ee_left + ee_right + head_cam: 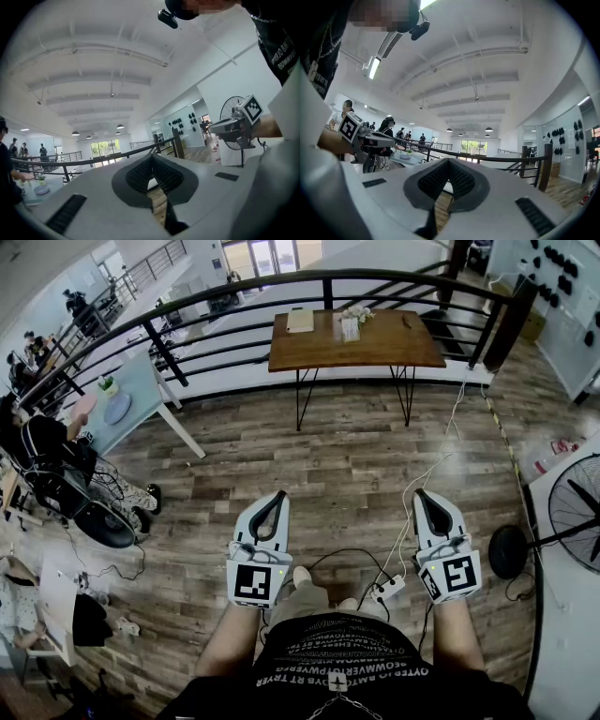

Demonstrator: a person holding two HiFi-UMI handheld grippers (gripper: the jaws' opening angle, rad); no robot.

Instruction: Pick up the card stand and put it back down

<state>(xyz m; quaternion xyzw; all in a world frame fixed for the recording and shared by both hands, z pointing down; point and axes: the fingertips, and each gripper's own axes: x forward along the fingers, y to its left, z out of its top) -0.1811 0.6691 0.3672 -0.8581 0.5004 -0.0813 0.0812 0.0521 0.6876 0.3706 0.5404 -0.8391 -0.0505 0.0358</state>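
The wooden table (375, 351) stands far ahead by the railing. On it are a small pale upright item (351, 327) that looks like the card stand, a beige flat object (300, 321) and a small dark item (406, 322). My left gripper (279, 495) and right gripper (419, 493) are held at waist height over the wood floor, far from the table. Both have their jaws together with nothing between them. The left gripper (151, 158) points at the railing in its own view, and the right gripper (448, 161) does the same. Each sees the other beside it.
A black railing (281, 287) runs behind the table. A standing fan (574, 512) is at the right. A pale blue table (127, 395) and a seated person (42, 442) are at the left. A power strip (387, 590) and cables lie on the floor near my feet.
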